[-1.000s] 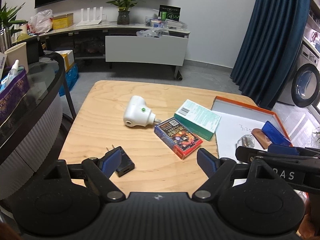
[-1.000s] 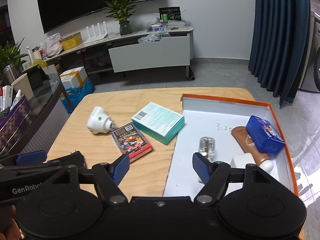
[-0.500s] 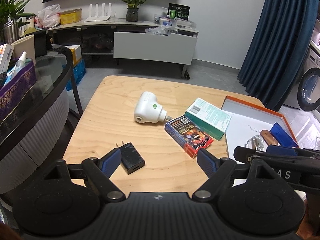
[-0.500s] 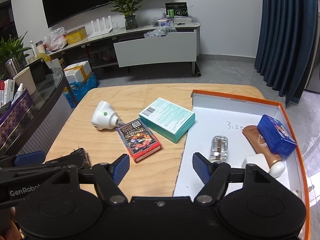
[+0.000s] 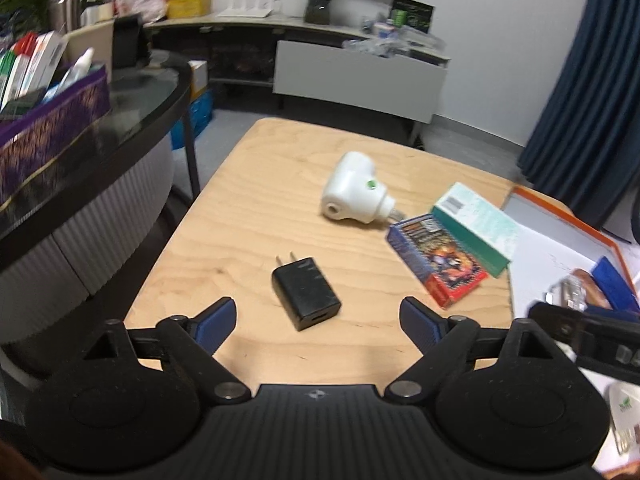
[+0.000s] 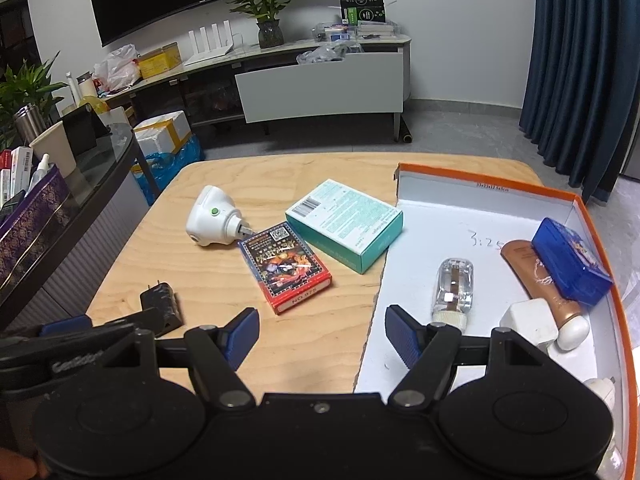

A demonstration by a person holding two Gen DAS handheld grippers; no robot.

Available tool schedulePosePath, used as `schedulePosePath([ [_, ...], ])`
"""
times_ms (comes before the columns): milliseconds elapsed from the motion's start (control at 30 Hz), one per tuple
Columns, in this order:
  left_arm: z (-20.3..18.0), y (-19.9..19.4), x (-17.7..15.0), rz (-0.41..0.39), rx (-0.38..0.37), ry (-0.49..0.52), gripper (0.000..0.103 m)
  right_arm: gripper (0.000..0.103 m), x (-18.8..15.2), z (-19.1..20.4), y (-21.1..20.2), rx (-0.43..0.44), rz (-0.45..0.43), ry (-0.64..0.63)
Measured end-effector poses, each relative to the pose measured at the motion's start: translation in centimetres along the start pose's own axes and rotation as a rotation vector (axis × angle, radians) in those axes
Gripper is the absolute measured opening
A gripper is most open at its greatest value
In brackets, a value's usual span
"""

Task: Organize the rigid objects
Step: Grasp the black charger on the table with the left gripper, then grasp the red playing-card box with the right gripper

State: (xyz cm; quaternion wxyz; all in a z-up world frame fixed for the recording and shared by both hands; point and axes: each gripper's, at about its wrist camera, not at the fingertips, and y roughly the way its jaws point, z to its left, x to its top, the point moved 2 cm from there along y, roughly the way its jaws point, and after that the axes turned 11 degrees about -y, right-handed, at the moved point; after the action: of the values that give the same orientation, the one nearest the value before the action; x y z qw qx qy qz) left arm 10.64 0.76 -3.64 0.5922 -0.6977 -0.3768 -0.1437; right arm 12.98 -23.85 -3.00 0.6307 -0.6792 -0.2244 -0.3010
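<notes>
Both tools stood wide open and held nothing. The left tool (image 5: pixel 316 318) hung over the worktop's (image 5: pixel 248 216) near edge, with the black charger (image 5: pixel 306 293) lying flat just ahead of its fingers. The right tool (image 6: pixel 322 334) hovered over the near left edge of the orange-rimmed tray (image 6: pixel 602 248). A white plug-in device (image 6: pixel 212 222), card box (image 6: pixel 285 270) and teal box (image 6: pixel 346 224) lay mid-worktop.
</notes>
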Motion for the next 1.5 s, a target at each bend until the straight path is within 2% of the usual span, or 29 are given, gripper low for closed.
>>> schedulePosePath([
  [333, 1.0, 4.2, 0.3, 0.029, 0.101, -0.060, 0.091, 0.083, -0.5, -0.7, 0.9, 0.029, 0.004, -0.001],
  [433, 0.8, 5.0, 0.3, 0.030, 0.092, -0.035, 0.086, 0.083, -0.4, -0.8, 1.4, 0.043, 0.009, 0.001],
  [467, 0.7, 5.1, 0.3, 0.022, 0.097, -0.014, 0.082, 0.083, -0.4, -0.8, 1.6, 0.046, 0.011, -0.002],
  [500, 0.7, 5.1, 0.4, 0.013, 0.097, 0.004, 0.072, 0.083, -0.3, -0.7, 1.8, 0.049, 0.012, -0.005],
  [533, 0.7, 4.9, 0.4, 0.004, 0.088, 0.010, 0.051, 0.083, -0.3, -0.6, 1.9, 0.053, 0.013, -0.009],
  [567, 0.8, 4.8, 0.5, 0.001, 0.073, 0.015, 0.042, 0.083, -0.2, -0.5, 2.0, 0.060, 0.011, -0.014],
  [600, 1.0, 4.7, 0.5, 0.005, 0.054, 0.022, 0.036, 0.083, -0.2, -0.4, 2.2, 0.070, 0.007, -0.020],
  [700, 1.7, 4.4, 0.6, 0.013, 0.007, 0.026, 0.036, 0.083, 0.1, 0.0, 3.1, 0.094, 0.012, -0.049],
  [1033, 1.8, 2.4, 1.0, -0.020, -0.051, 0.064, 0.036, 0.083, 2.7, 1.3, 8.9, 0.187, 0.083, -0.128],
  [1100, 2.1, 2.2, 1.3, -0.023, -0.070, 0.051, 0.036, 0.088, 3.3, 1.6, 10.0, 0.180, 0.092, -0.160],
  [1300, 2.7, 2.0, 1.3, -0.016, -0.074, 0.040, 0.036, 0.090, 5.0, 3.6, 12.7, 0.115, 0.110, -0.390],
  [1500, 3.2, 1.5, 1.1, -0.021, -0.088, 0.038, 0.036, 0.090, 6.4, 4.8, 14.0, 0.171, 0.133, -0.643],
])
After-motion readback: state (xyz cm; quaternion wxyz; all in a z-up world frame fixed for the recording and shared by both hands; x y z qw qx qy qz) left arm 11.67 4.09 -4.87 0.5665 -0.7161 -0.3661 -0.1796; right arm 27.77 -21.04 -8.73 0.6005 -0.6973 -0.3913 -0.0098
